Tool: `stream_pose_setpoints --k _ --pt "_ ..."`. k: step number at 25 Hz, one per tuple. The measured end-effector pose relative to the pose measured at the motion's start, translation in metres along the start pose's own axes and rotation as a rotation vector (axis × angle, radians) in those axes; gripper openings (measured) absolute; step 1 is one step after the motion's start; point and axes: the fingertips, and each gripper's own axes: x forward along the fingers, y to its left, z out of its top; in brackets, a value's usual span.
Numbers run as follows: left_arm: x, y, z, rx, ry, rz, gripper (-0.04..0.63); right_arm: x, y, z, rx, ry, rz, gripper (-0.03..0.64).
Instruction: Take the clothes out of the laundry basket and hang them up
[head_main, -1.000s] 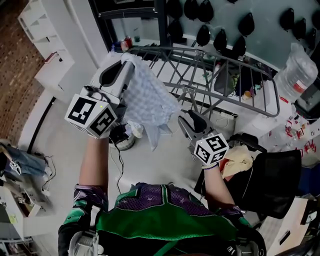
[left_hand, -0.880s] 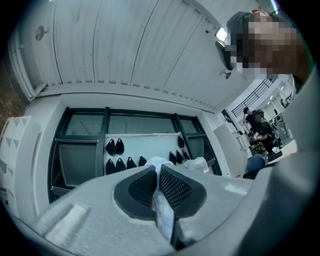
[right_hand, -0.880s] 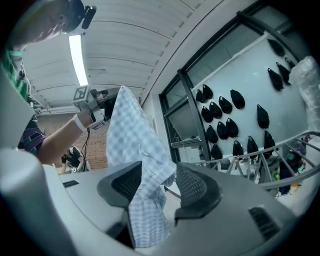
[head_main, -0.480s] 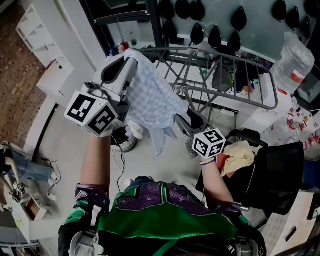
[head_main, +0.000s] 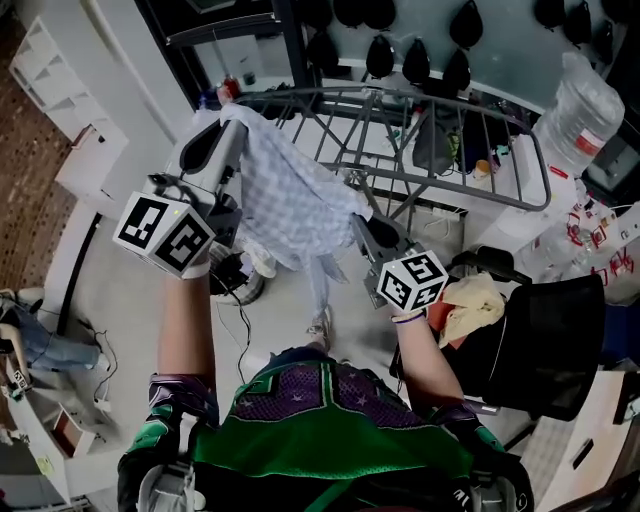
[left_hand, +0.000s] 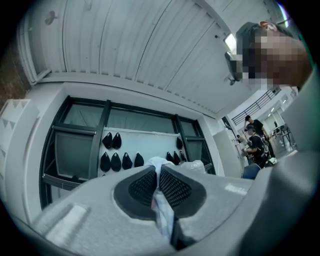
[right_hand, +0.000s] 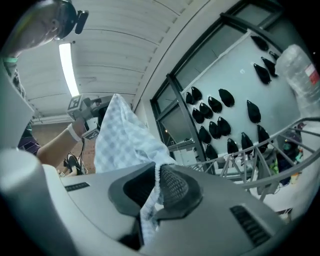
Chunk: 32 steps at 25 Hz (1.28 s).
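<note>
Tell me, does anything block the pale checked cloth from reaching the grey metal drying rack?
Nothing visible does. The left gripper holds the pale checked cloth up right beside the grey metal drying rack; the right gripper has just closed its jaws on the cloth's lower edge.

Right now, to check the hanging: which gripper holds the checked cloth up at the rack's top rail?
The left gripper, pinching the cloth's top corner by the rail; the right gripper has just closed on a lower edge.

Pale wall panel hung with black teardrop shapes, white shelf unit at left, ribbed white ceiling, strip light
</note>
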Motion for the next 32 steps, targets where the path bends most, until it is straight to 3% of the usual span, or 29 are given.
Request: stream_pose_setpoints --k 13,21,32 --pt "0.024 0.123 -0.095 -0.044 0.073 0.108 0.025 0.062 -0.085 0.079 -0.248 0.001 -0.159 0.014" --pt "0.045 0.185 -0.145 -0.082 0.147 0.142 0.024 0.124 -0.128 0.132 -0.304 -0.033 -0.208 0.014" --pt "0.053 0.252 -0.214 -0.104 0.261 0.14 0.025 0.212 -0.164 0.16 -0.335 -0.042 -0.253 0.014"
